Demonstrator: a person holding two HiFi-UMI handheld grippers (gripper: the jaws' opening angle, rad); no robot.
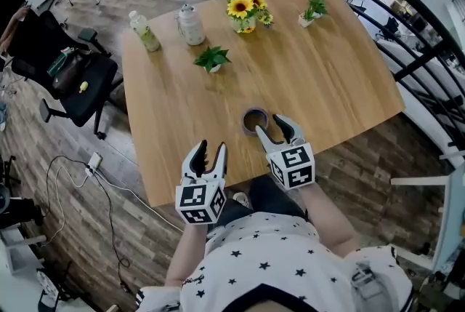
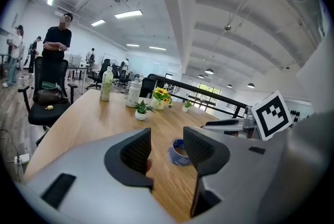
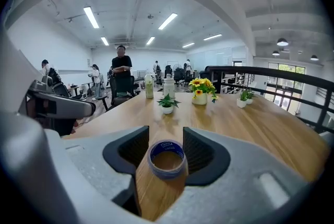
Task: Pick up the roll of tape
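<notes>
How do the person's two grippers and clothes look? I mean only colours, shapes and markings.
The left gripper and the right gripper look alike: a light grey plastic body with two curved tongs. The pads inside the tongs are black and ribbed. Each gripper carries a white cube with black square markers. No cables show. The person wears a short-sleeved white shirt with small dark stars.

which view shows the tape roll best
The right gripper view: the roll of tape sits close and centred, its hollow core visible. The head view shows it small, beside the right hand-held gripper; the left gripper view shows it side-on.
</notes>
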